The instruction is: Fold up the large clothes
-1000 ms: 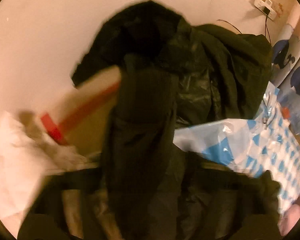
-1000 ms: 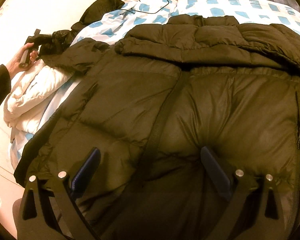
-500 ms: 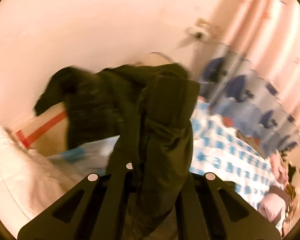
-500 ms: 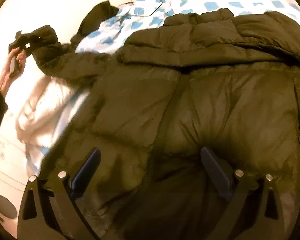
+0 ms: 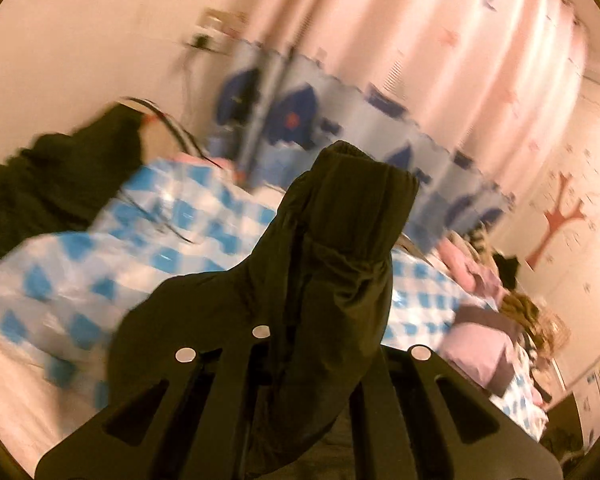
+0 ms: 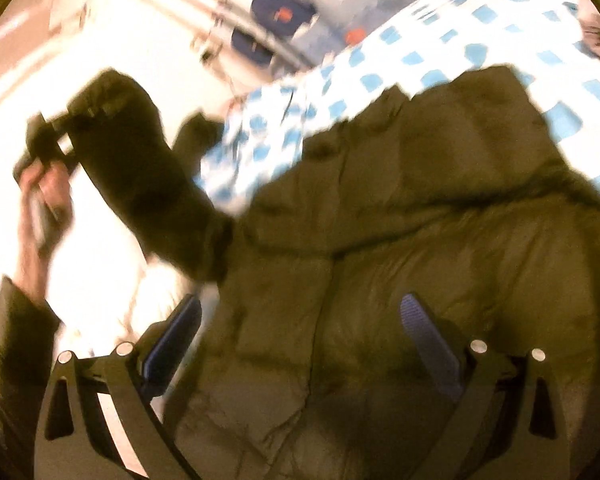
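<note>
The sleeve (image 5: 332, 264) has risen, clamped in the left gripper (image 5: 300, 364); right gripper (image 6: 300, 344) wide above the jacket (image 6: 420, 248). Next: lay it across.

Colours and patterns seen

A dark olive jacket (image 6: 420, 240) was laid on a blue-and-white checked sheet (image 5: 180, 220); pink curtains (image 5: 440, 60) were seen behind

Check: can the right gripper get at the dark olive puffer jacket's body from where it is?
Probably yes. The right gripper is open right over the dark olive puffer jacket, nothing between. The left gripper holds the sleeve off to the side, clear of it.
</note>
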The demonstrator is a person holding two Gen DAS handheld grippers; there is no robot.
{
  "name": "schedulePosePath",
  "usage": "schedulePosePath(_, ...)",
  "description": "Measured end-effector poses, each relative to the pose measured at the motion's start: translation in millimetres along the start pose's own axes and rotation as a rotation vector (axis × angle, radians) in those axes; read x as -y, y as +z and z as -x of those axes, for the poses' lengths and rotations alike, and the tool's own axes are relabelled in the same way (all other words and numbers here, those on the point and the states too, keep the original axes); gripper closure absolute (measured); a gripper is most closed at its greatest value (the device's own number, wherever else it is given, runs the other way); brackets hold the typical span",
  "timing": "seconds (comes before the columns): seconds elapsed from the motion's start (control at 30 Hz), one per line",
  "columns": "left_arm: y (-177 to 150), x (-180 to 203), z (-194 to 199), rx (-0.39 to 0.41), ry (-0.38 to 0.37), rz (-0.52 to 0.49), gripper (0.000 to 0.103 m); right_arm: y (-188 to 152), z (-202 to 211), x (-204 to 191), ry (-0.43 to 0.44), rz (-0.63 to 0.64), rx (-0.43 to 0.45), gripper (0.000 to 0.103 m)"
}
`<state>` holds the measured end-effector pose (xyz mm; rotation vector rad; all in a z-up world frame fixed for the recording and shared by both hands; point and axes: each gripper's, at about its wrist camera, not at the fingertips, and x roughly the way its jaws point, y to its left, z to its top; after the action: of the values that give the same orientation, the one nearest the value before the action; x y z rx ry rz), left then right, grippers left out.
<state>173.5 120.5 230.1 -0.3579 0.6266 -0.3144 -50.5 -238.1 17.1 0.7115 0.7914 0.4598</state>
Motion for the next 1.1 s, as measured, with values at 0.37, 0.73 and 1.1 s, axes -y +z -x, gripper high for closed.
schedulePosePath(0.37,-142,69,-137,-0.188,-0.223,0.046,0.101,34,71,64,0.072,-0.283,0.175,0.007)
schedulePosePath(0.73,-266,91,-245,-0.421,-0.111,-0.048,0.099,36,82,92,0.139,-0.399,0.172,0.007)
schedulePosePath(1.1,-270,127,-229,-0.48,0.045,-0.319,0.03,33,82,109,0.193,-0.503,0.175,0.007)
